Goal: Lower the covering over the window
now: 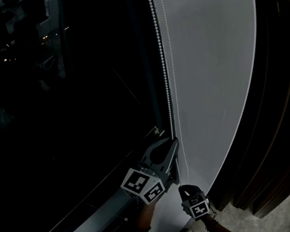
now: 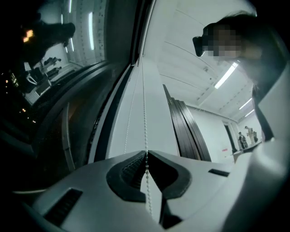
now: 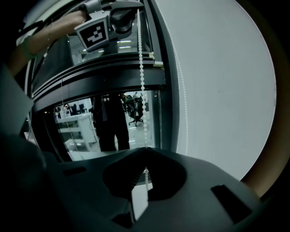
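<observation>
Two tools clamp the bead chain [image 1: 160,54] beside the white blind [image 1: 213,61], left tool [image 2: 146,155] above right tool [image 3: 146,150]; pulling against each other's grip could snap it or slip beads.

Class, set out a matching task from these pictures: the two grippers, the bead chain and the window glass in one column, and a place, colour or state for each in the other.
Column one:
1. left gripper
2. right gripper
3. bead chain
4. window glass

Column two:
a. dark and reflective
b. jaws shut on the chain, lower down
c. white, hangs along the window frame
d. jaws shut on the chain, higher up

Pairs: 1-d, 2-b, 3-c, 4-a.
</observation>
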A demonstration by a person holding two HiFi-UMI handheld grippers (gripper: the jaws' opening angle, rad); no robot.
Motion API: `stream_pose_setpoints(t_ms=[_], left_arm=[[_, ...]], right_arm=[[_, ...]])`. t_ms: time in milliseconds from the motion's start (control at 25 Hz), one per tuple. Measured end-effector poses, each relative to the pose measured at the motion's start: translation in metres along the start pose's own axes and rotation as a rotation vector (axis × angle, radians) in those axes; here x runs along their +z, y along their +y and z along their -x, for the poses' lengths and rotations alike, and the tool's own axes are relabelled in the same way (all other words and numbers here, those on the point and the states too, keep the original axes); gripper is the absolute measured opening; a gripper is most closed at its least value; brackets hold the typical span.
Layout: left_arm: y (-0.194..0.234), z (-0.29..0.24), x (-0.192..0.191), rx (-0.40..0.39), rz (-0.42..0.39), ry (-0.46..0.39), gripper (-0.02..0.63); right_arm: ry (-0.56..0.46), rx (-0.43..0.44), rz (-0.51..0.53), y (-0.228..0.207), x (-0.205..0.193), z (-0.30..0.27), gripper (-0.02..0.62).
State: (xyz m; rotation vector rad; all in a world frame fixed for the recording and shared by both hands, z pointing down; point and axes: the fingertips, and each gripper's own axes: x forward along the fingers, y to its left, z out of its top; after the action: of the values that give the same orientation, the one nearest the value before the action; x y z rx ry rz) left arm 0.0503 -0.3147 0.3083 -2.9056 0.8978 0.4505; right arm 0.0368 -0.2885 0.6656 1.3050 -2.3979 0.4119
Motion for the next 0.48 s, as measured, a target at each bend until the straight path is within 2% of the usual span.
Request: stream_pose_setpoints(t_ms=[160,280,360,480], left_arm=[[0.005,0.005,0.000,0.033,-0.065,-0.003,0.011],[0.010,0.008,0.001,0.049,-0.067,0.000,0.011],[0.013,0.009,-0.007,0.062,-0.093,0.040,0.011],[0.016,0.016,-0.054,0.063,-0.089,0.146,0.009]], right_arm=[[0.008,-0.003,-0.008,-0.003,-0.001,0.004,0.011],[-0.004,-0.037,-0.006,-0.010,0.008,0.012,0.011],[-0.045,-0.047,-0.023,-0.016,0.022,0.021,0.011],[-0.108,-0.052,-0.061,-0.024,0.043,0.036,0.012]])
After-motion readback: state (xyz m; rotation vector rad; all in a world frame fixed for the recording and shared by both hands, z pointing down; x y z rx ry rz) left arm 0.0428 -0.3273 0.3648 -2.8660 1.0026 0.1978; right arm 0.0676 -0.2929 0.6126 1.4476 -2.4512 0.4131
